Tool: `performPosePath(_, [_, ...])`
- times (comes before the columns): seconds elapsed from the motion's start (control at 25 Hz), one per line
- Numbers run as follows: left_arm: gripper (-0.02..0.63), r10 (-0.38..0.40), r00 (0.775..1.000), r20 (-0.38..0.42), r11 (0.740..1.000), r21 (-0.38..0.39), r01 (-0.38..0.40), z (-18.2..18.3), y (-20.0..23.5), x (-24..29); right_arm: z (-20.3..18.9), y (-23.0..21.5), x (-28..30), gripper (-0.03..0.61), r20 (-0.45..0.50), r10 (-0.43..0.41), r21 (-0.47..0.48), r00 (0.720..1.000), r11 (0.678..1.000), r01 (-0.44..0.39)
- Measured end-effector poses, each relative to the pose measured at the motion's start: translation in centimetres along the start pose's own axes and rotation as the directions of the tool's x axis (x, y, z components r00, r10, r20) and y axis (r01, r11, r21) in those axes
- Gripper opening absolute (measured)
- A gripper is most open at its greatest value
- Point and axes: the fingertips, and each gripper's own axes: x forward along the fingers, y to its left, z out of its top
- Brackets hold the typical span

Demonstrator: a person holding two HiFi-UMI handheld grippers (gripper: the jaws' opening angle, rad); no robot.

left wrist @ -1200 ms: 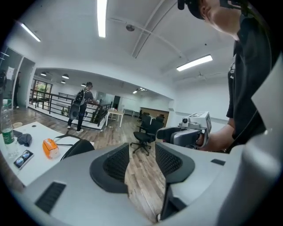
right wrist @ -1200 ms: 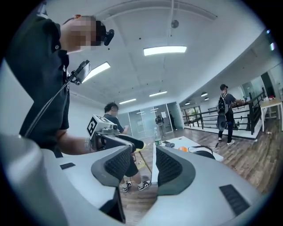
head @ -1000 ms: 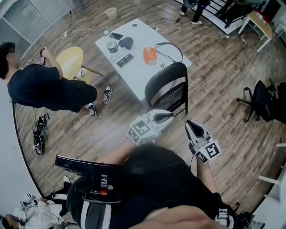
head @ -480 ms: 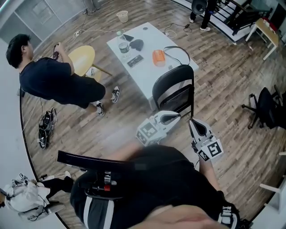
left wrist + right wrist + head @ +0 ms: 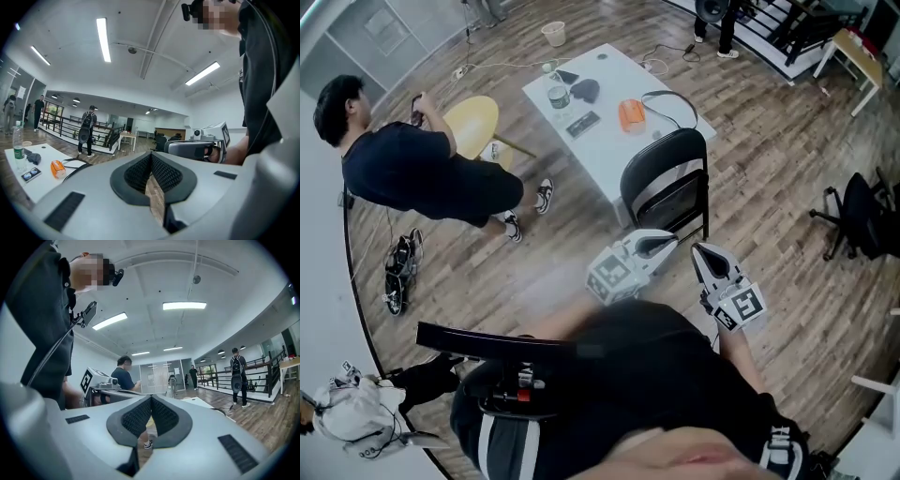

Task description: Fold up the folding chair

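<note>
1. The left gripper [image 5: 667, 241] has its jaws pressed together and holds nothing.
2. The right gripper [image 5: 699, 251] is also closed and empty.
3. The black folding chair [image 5: 661, 178] stands unfolded on the wood floor just ahead of both grippers, beside a white table [image 5: 598, 155].

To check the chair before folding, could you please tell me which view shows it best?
The head view: the folding chair stands whole and unfolded beside the white table. The left and right gripper views look level across the room; neither shows it clearly, at most a dark curved edge.
</note>
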Motion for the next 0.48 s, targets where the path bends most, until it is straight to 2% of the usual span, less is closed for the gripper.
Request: performPosePath(0.48, [0.006, -0.002, 1.0, 0.004, 1.0, -0.004, 0.002, -0.7, -0.03, -0.49, -0.33, 0.54, -0.07, 0.012, -0.01, -0.015, -0.015, 1.0, 1.0, 0.015])
